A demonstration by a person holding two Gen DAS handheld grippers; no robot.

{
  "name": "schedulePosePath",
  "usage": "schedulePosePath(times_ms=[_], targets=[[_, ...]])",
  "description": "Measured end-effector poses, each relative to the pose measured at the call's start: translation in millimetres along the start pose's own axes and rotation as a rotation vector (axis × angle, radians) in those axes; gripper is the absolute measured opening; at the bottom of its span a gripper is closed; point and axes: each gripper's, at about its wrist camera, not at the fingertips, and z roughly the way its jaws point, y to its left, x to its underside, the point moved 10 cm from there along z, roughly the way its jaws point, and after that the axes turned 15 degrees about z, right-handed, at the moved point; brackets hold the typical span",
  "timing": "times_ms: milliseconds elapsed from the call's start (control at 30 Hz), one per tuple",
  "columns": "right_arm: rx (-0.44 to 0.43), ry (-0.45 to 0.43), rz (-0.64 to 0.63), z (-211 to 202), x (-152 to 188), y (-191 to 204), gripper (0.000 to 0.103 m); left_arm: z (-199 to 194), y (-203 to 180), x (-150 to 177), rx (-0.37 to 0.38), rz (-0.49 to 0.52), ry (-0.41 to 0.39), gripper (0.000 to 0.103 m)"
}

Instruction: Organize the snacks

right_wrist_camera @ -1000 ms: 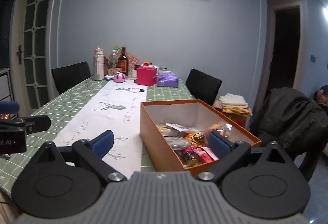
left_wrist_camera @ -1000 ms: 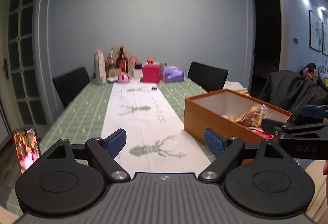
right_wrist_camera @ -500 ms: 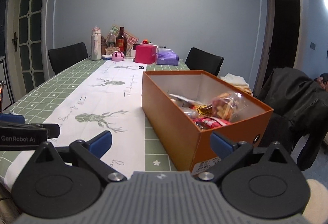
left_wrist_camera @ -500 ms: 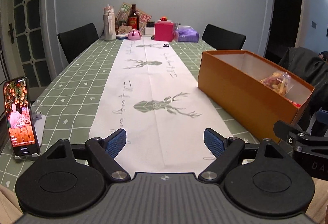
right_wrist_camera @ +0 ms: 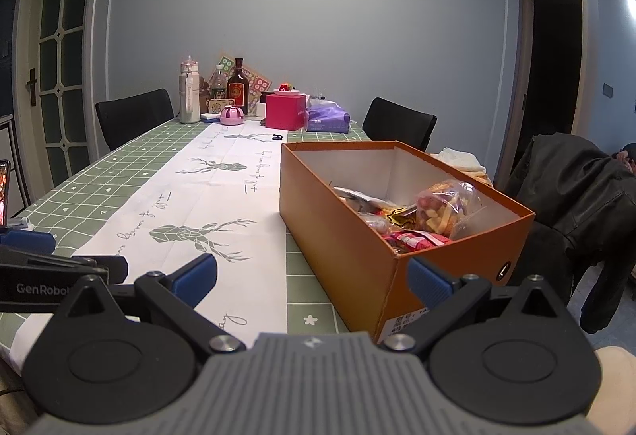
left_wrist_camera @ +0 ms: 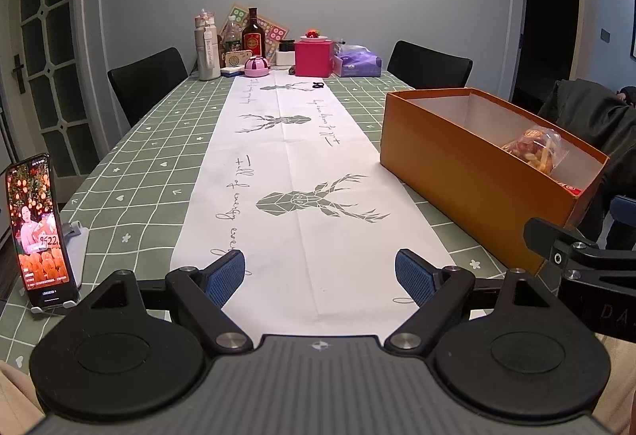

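Observation:
An orange cardboard box [right_wrist_camera: 342,236] stands on the right side of the table and holds several snack packets, among them a clear bag of mixed sweets [right_wrist_camera: 445,206] and a red packet [right_wrist_camera: 417,238]. The same box [left_wrist_camera: 477,176] shows in the left wrist view, with the clear bag [left_wrist_camera: 534,154] visible above its wall. My left gripper [left_wrist_camera: 320,278] is open over the white runner near the table's front edge, holding nothing. My right gripper [right_wrist_camera: 312,280] is open and empty, just before the box's near corner.
A green checked tablecloth [left_wrist_camera: 151,156] with a white deer-print runner [left_wrist_camera: 294,172] covers the table. A lit phone [left_wrist_camera: 37,228] leans on a stand at the front left. Bottles [left_wrist_camera: 252,37], a pink box [left_wrist_camera: 313,57] and a purple tissue pack [left_wrist_camera: 357,63] crowd the far end. Black chairs flank the table.
Both grippers have pulled back and settled low near the table's front edge. Both stay open and empty. The box has not moved.

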Motion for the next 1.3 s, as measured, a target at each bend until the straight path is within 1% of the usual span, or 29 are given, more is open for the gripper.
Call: schedulePosePath(times_ms=[133, 533, 1067, 1300], targets=[[0.0, -0.012, 0.004, -2.0, -1.4, -0.1, 0.099, -0.9, -1.2, -1.3, -0.001, 0.008, -0.005, 0.1], [-0.012, 0.018, 0.017, 3.6, 0.2, -1.3, 0.099, -1.7, -1.1, -2.1, -0.003, 0.009, -0.007, 0.1], [-0.019, 0.026, 0.02, 4.6, 1.0, -2.0, 0.099, -1.4, -1.9, -3.0, -0.004, 0.012, -0.008, 0.1], [-0.019, 0.05, 0.032, 7.9, 3.6, -3.6, 0.099, -1.3, -1.2, -3.1, -0.006, 0.01, -0.009, 0.1]])
